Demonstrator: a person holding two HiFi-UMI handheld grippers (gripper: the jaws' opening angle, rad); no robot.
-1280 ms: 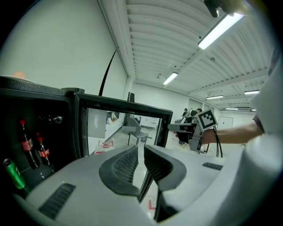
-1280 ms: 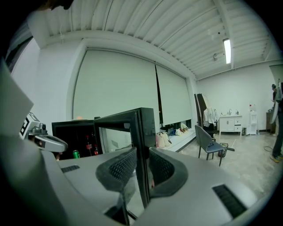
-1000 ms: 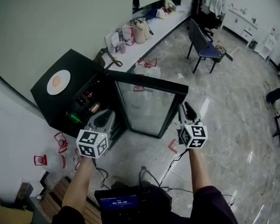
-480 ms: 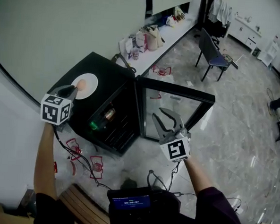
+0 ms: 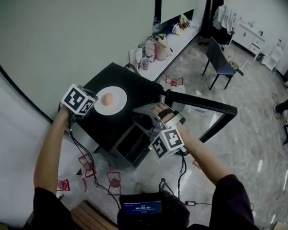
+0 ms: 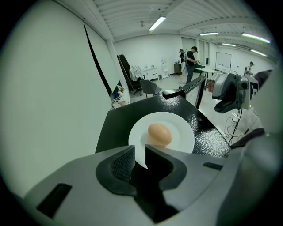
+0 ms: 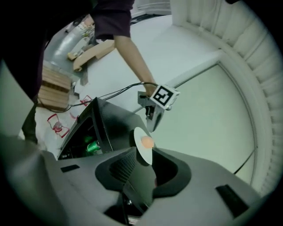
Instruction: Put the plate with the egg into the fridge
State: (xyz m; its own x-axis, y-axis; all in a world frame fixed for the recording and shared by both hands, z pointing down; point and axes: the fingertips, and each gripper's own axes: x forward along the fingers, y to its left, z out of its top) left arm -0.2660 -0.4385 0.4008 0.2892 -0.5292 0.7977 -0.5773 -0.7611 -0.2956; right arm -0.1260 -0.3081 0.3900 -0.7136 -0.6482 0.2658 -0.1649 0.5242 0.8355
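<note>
Pale wall [image 5: 67, 24], marble floor [image 5: 249, 143], blue chair [image 5: 220, 61], cluttered counter [image 5: 175, 38]

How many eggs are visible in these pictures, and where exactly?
1. The egg lies on the white plate, which sits on top of the black fridge. More eggs may be hidden inside the fridge.

A round white plate [image 5: 118, 104] lies flat on the black fridge [image 5: 138, 90], about the middle of its pebbled top and clear of every edge; a tan egg [image 5: 107, 99] rests on its side at the plate's centre; the fridge's glass door [image 5: 203, 105] stands swung wide open, with a green can visible on a shelf inside.
</note>
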